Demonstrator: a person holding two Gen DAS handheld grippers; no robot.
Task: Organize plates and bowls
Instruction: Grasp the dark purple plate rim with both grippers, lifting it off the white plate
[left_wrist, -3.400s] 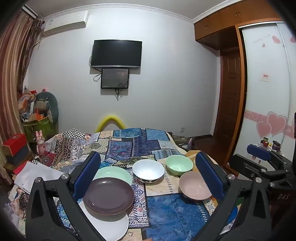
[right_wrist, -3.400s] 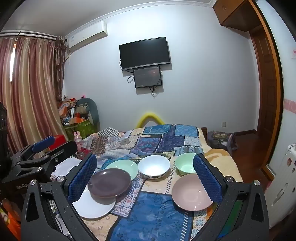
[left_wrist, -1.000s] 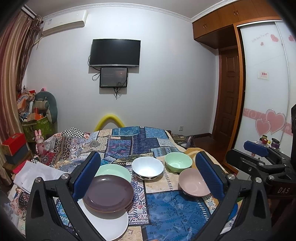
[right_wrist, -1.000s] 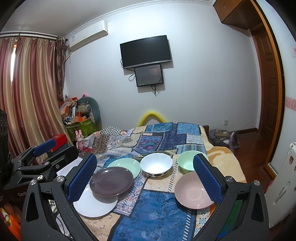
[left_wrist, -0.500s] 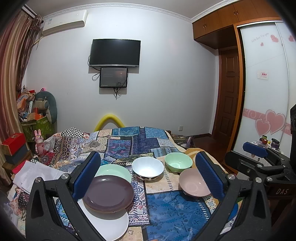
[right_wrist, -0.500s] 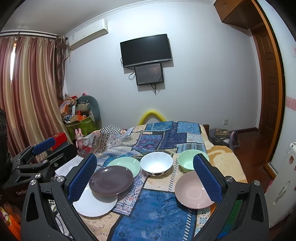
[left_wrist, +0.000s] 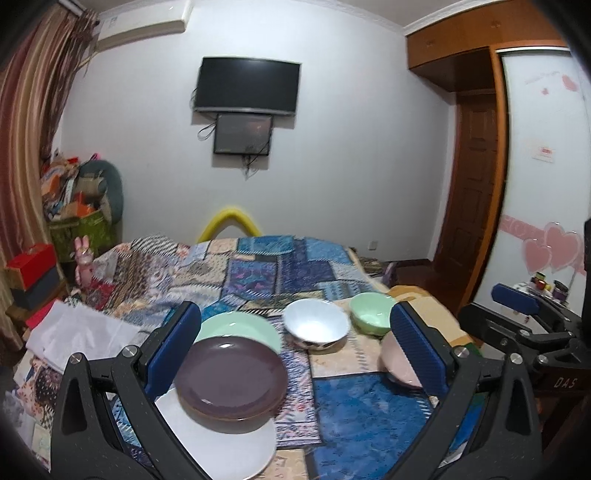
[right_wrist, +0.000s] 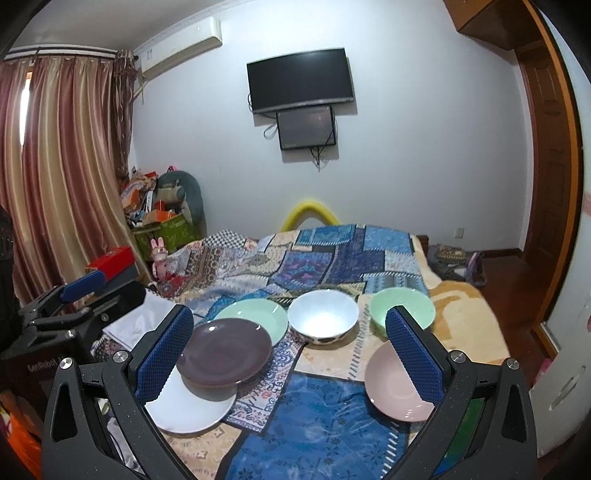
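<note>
Left hand-held gripper (left_wrist: 295, 354): fingers spread wide, grasping nothing, held above the bed (right_wrist: 354, 258). Right hand-held gripper (right_wrist: 290, 356): likewise spread wide, nothing between the fingers.

On the bed's patchwork quilt (right_wrist: 332, 421): purple plate (right_wrist: 225, 352) resting on white plate (right_wrist: 192, 408), overlapping its far part. Green plate (right_wrist: 255, 317) just behind, seemingly tucked under the purple rim; contact hard to confirm. White bowl (right_wrist: 323, 319) beside it, upright. Green bowl (right_wrist: 400, 308) further right, upright. Pink bowl (right_wrist: 391, 384) nearest on the right, apart from the rest, partly hidden behind a gripper finger.
</note>
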